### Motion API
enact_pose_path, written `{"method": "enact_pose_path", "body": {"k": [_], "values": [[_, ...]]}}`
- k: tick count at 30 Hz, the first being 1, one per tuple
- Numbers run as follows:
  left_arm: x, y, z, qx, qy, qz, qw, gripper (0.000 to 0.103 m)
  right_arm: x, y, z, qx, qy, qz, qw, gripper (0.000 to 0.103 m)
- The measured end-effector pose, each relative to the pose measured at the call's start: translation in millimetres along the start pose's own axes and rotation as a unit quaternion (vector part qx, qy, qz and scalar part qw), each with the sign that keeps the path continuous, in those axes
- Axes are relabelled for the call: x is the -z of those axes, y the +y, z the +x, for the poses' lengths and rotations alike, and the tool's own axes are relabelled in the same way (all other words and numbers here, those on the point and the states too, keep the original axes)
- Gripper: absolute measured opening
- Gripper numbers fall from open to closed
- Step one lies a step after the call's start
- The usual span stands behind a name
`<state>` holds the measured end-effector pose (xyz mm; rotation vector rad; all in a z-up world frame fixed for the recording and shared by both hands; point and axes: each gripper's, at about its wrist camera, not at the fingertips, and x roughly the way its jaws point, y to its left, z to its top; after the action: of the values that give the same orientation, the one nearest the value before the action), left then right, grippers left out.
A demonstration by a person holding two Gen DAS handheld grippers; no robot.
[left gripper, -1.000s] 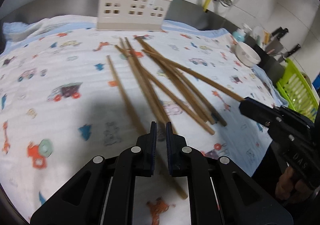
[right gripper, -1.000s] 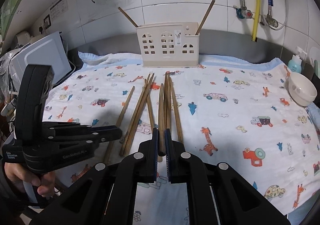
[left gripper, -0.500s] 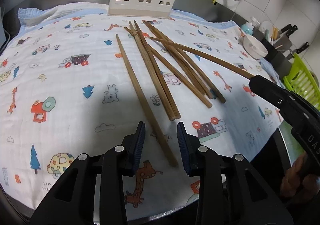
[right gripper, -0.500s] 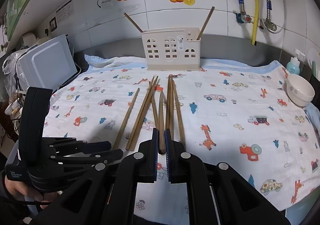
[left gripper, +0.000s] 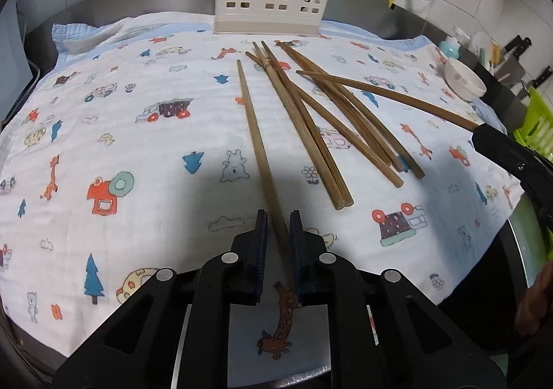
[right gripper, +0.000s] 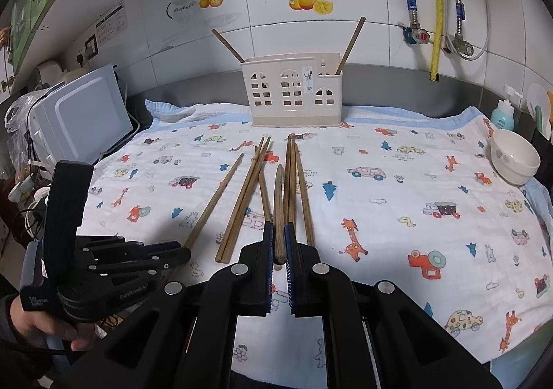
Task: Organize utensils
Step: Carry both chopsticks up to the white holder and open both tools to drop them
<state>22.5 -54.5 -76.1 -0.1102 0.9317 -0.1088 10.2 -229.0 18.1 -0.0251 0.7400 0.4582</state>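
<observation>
Both grippers are black plastic. Right gripper (right gripper: 277, 244): blue ribbed pads, round silver screws along the linkage. Left gripper (right gripper: 179, 252), lower left of the right wrist view: boxy block on top, small white lettering, dark sleeve at the hand (right gripper: 38, 328).

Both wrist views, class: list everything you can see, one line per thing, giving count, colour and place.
cloth: one, white with cartoon prints, over the counter
holder: one, cream, back of cloth
upright chopsticks: two, brown, in holder
piled chopsticks: about six, brown, overlapping mid-cloth
single chopstick: one, brown, left of the pile
gripped chopstick: one, brown, in right tool
bowl: one, white, right edge
bottle: one, blue, behind bowl
appliance: one, white, far left
rack: one, green, far right
left tool: black, jaws closing around the single chopstick
right tool: black, shut on the gripped chopstick
</observation>
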Motion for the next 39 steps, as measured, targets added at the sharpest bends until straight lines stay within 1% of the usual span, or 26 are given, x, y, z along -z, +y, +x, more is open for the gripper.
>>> {"method": "enact_pose_path", "body": {"k": [3, 5, 6, 8, 13, 17, 20, 23, 25, 30, 35, 39], "values": [[2, -8, 2, -0.016, -0.012, 0.024, 0.9995, 0.012, -1, 1, 1, 0.000, 0.003, -0.003, 1.000, 0.007], [0, -6, 1, -0.014, -0.012, 0.023, 0.9996, 0.009, -4, 1, 0, 0.002, 0.002, -0.006, 1.000, 0.007], [-2, -3, -2, -0.011, -0.016, 0.020, 0.9996, 0.007, -7, 2, -1, 0.002, -0.001, -0.008, 1.000, 0.007], [-6, 2, -10, -0.005, -0.031, 0.019, 0.9993, 0.007, -14, 2, -7, 0.004, -0.010, -0.015, 1.000, 0.007], [-26, 17, -44, 0.016, -0.095, 0.016, 0.9953, 0.006, -40, -2, -19, -0.002, -0.035, -0.022, 0.999, 0.007], [-47, 27, -69, 0.023, -0.151, 0.017, 0.9881, 0.006, -66, -6, -26, -0.012, -0.052, -0.027, 0.998, 0.007], [-61, 32, -78, 0.034, -0.177, 0.014, 0.9835, 0.006, -88, -8, -28, -0.024, -0.059, -0.031, 0.997, 0.007], [-77, 40, -81, 0.050, -0.191, 0.011, 0.9803, 0.006, -110, -12, -23, -0.035, -0.057, -0.035, 0.997, 0.007], [-86, 43, -80, 0.056, -0.193, 0.010, 0.9795, 0.006, -121, -14, -20, -0.041, -0.053, -0.039, 0.997, 0.007], [-109, 45, -82, 0.055, -0.196, 0.025, 0.9787, 0.006, -159, -20, -8, -0.051, -0.045, -0.050, 0.996, 0.007], [-136, 48, -87, 0.049, -0.204, 0.039, 0.9768, 0.006, -206, -23, -4, -0.046, -0.060, -0.060, 0.995, 0.007], [-156, 47, -92, 0.047, -0.212, 0.054, 0.9746, 0.006, -249, -24, -1, -0.026, -0.083, -0.068, 0.994, 0.007]]}}
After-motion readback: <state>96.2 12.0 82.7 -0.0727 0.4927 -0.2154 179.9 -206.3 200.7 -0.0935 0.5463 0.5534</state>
